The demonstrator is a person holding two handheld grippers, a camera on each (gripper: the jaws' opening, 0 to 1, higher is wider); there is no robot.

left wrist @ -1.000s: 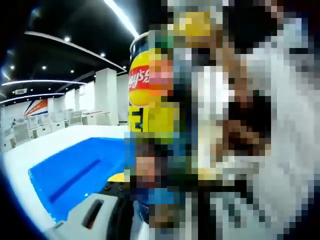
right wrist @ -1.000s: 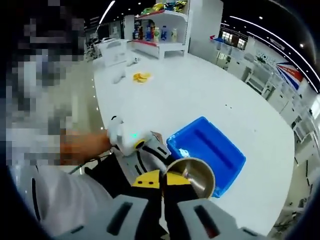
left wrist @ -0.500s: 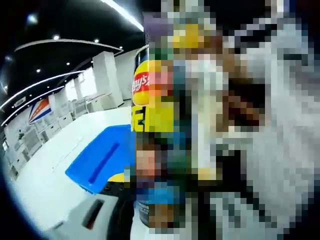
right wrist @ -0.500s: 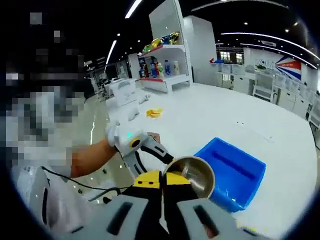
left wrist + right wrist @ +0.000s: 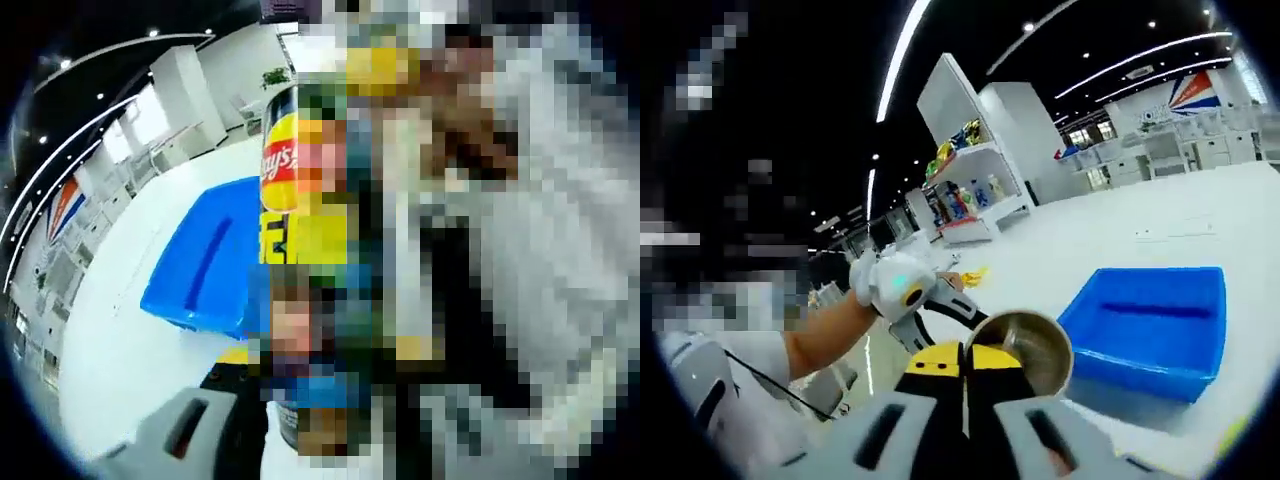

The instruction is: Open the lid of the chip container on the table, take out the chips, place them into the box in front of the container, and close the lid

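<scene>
The yellow chip can (image 5: 292, 175) stands up between the jaws of my left gripper (image 5: 298, 372), which is shut on its body; much of it is hidden by mosaic. From the right gripper view I look into the can's open mouth (image 5: 1028, 350), silver inside, with no lid on it and no chips to be seen. My right gripper (image 5: 965, 360) is shut, its yellow tips pinched at the can's rim. The left gripper (image 5: 958, 312) reaches in from the left, held by a hand (image 5: 825, 325). The blue box (image 5: 1152, 322) (image 5: 200, 262) lies on the white table beyond the can.
The white table (image 5: 1110, 245) stretches wide around the box. A small yellow object (image 5: 975, 272) lies far back on it. A shelf unit with goods (image 5: 970, 190) stands behind. A person's body is close on the right of the left gripper view.
Both cameras have swung and tilted together; the can keeps its place in both sets of jaws. The blue box now sits farther right in the right gripper view.
</scene>
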